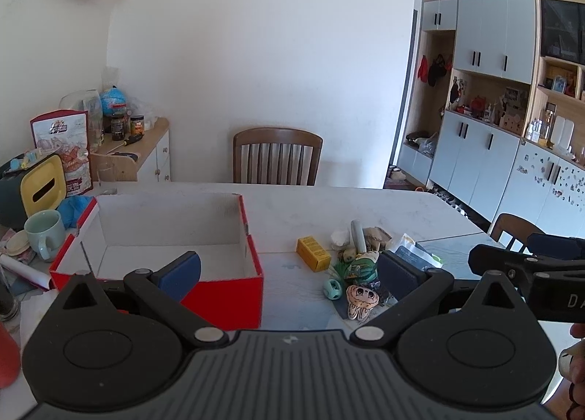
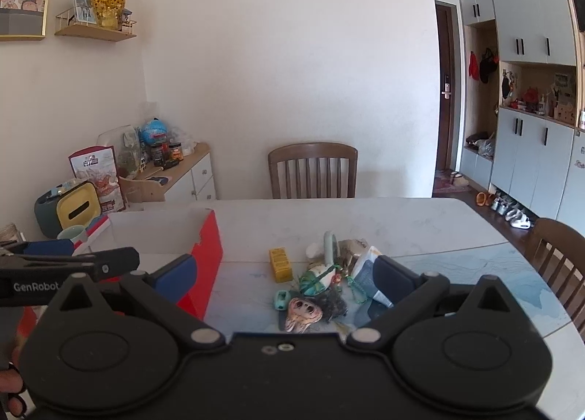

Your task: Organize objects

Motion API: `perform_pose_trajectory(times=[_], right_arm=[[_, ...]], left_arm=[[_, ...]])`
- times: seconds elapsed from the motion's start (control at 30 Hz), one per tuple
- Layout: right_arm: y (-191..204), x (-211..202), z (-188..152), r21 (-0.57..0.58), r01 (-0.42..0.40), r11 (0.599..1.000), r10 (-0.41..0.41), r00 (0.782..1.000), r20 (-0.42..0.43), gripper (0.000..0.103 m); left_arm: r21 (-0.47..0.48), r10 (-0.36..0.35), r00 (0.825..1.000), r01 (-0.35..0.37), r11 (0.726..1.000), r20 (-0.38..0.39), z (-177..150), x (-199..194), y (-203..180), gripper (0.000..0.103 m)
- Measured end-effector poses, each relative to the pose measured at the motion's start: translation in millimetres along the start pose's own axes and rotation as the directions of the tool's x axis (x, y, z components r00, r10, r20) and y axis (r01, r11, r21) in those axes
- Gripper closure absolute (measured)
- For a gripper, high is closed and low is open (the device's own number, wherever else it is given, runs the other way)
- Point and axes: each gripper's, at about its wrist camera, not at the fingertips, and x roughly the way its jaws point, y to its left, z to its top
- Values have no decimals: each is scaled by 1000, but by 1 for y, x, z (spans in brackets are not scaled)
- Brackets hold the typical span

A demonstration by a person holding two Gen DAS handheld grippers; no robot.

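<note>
A red cardboard box with a white inside stands on the pale table, and I see nothing in it. To its right lies a heap of small things: a yellow carton, a pale green tube, a teal ring toy, a cartoon-face charm and a green leafy pouch. My left gripper hangs open between box and heap. My right gripper is open above the heap, holding nothing.
Wooden chairs stand at the far side and at the right. On the left sit a mint mug, a yellow tissue box and a snack bag. A low cabinet and wall cupboards line the room.
</note>
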Motion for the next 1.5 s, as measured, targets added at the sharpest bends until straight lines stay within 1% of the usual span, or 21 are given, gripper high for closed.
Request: perform_pose_trajectory(times=[0.2, 0.33, 0.43, 0.57, 0.63, 0.77, 0.9, 0.97, 1.13, 1.17, 1.23, 1.37, 1.5], right_arm=[[-20, 16, 6, -19, -17, 1000, 17, 1000, -2, 1], [-34, 31, 12, -54, -39, 998, 39, 999, -13, 1], [-50, 49, 15, -49, -60, 997, 58, 997, -44, 2], [-76, 75, 14, -53, -57, 997, 53, 996, -75, 6], [-90, 89, 13, -55, -54, 997, 48, 995, -92, 6], [-117, 119, 8, -53, -49, 997, 41, 989, -143, 12], [-136, 147, 0, -59, -51, 997, 39, 979, -198, 16], [-144, 161, -4, -66, -49, 997, 33, 974, -223, 21], [-158, 193, -9, -103, -41, 994, 14, 967, -255, 25], [-160, 199, -10, -114, -43, 993, 12, 965, -262, 27], [-164, 212, -13, -138, -60, 989, 19, 960, -281, 31], [-165, 232, -21, -171, -74, 983, 15, 947, -320, 39], [-163, 246, -27, -171, -103, 980, 36, 934, -356, 45]], left_arm=[[23, 3, 1000, -3, 1000, -1, 9, 17, -19, 0], [12, -5, 1000, 5, 1000, -6, 13, 34, -33, 0], [-6, -8, 999, 8, 1000, -31, 14, 52, -43, 0], [0, -10, 999, 10, 1000, -53, 13, 76, -56, 0], [11, -5, 998, 6, 1000, -60, 11, 89, -64, 0], [41, -17, 996, 20, 999, -87, 3, 115, -79, 0], [80, -13, 993, 23, 997, -116, -3, 145, -94, 0], [79, -20, 991, 31, 996, -133, -6, 159, -97, 4], [113, -19, 982, 41, 993, -189, -13, 196, -105, 15], [118, -24, 980, 47, 992, -195, -15, 202, -107, 17], [128, -16, 977, 44, 991, -213, -17, 214, -110, 19], [162, -3, 972, 43, 986, -236, -21, 236, -117, 30], [159, -17, 964, 61, 985, -264, -21, 252, -119, 32]])
